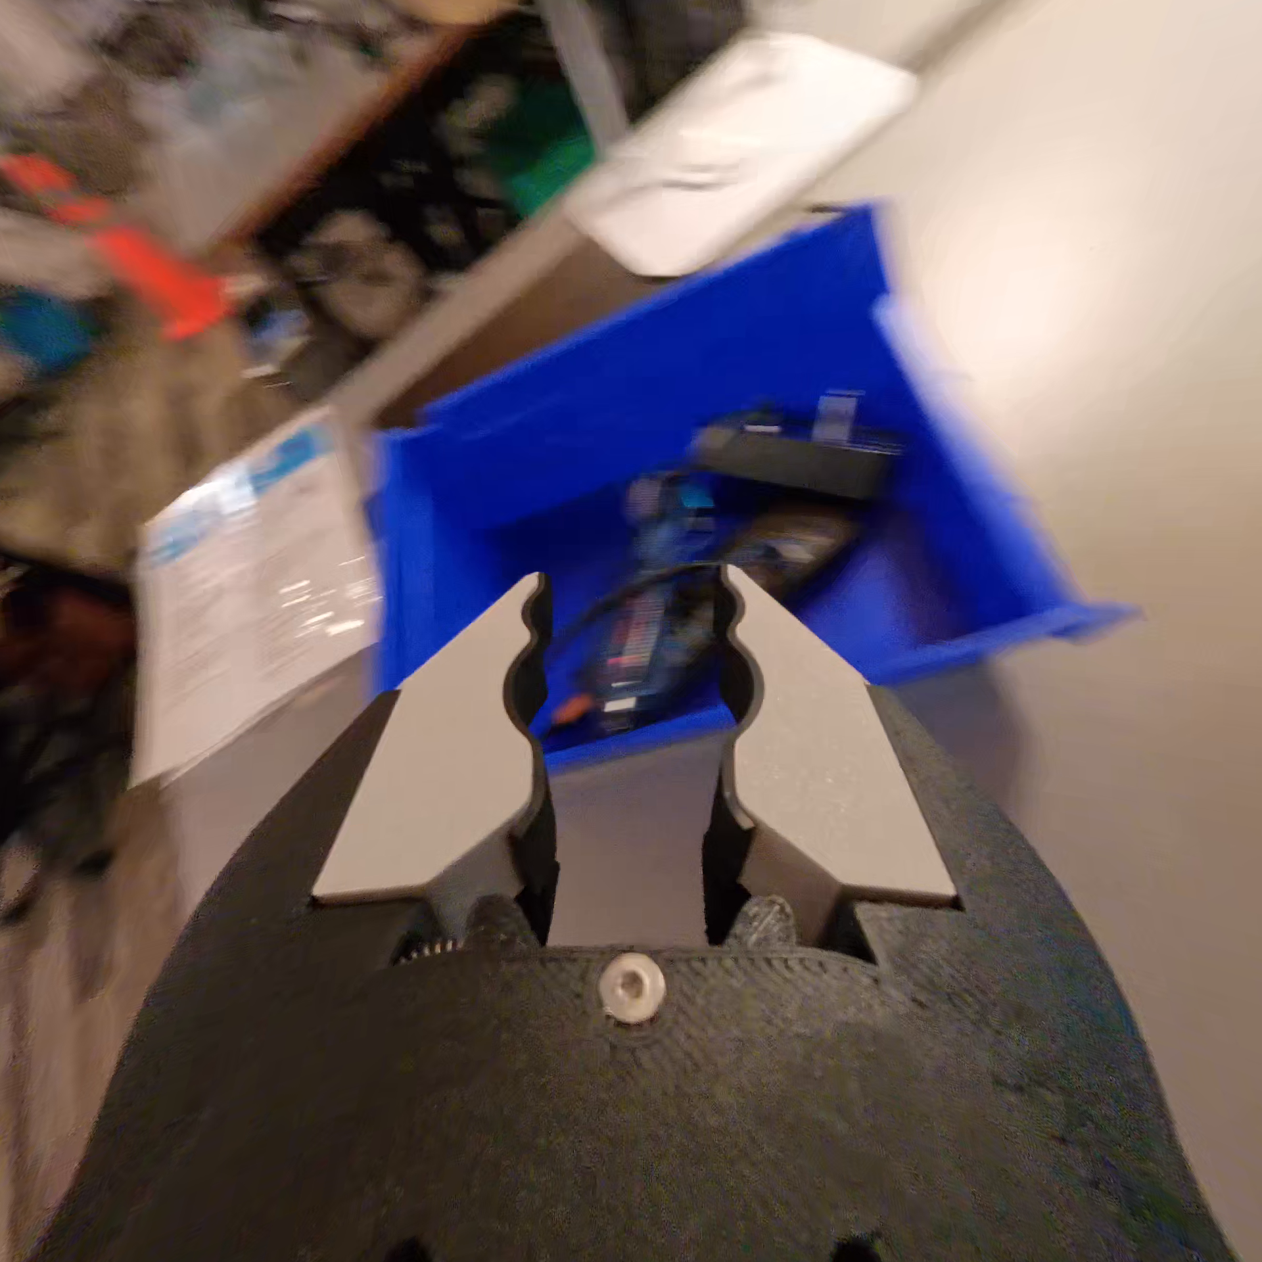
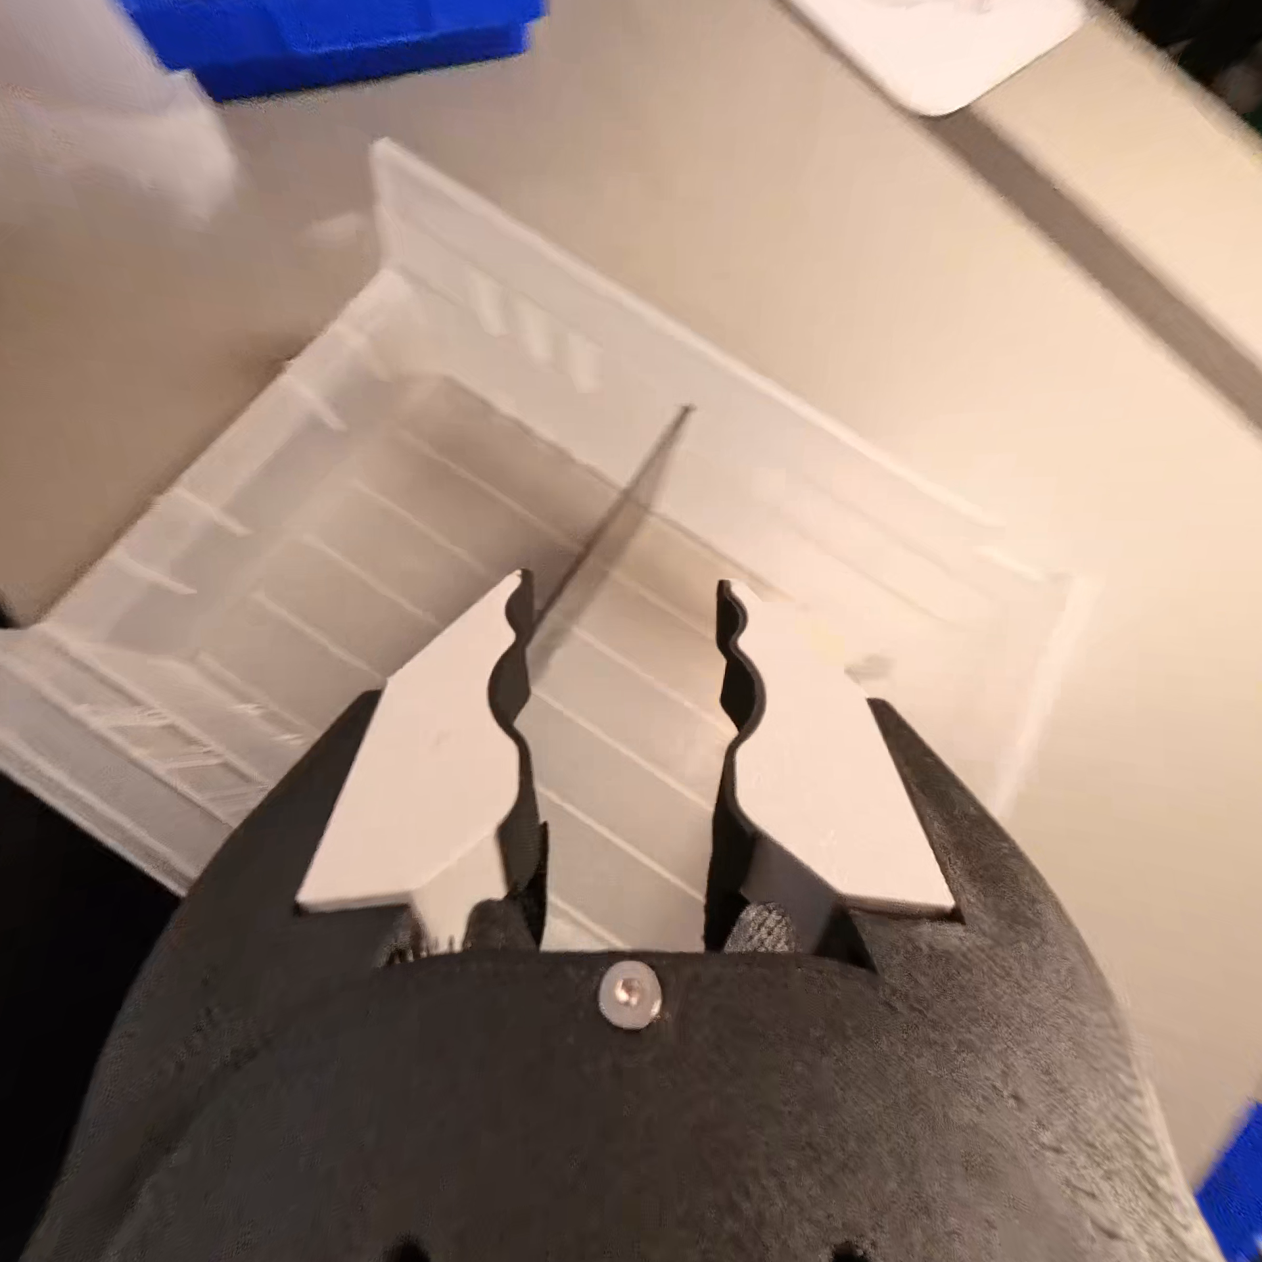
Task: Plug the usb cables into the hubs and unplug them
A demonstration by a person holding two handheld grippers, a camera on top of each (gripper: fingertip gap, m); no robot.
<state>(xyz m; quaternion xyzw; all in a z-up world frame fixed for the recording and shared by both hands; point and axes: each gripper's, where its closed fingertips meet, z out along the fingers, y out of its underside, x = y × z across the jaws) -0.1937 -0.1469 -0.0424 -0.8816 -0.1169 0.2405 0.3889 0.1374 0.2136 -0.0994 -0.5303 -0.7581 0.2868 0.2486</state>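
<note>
Ahead of the spread, empty left gripper (image 1: pixel 632 580), a blue bin (image 1: pixel 614 382) holds a blurred dark hub (image 1: pixel 792 464) and limp black cable (image 1: pixel 614 601). The light cable probably wants pinching at its rigid plug. The right gripper (image 2: pixel 625 587), likewise spread and empty, hangs over a white tray (image 2: pixel 751 437).

Both wrist views steeply downward, close above table (image 2: pixel 853 239), sharing blue bin (image 1: pixel 614 382).
</note>
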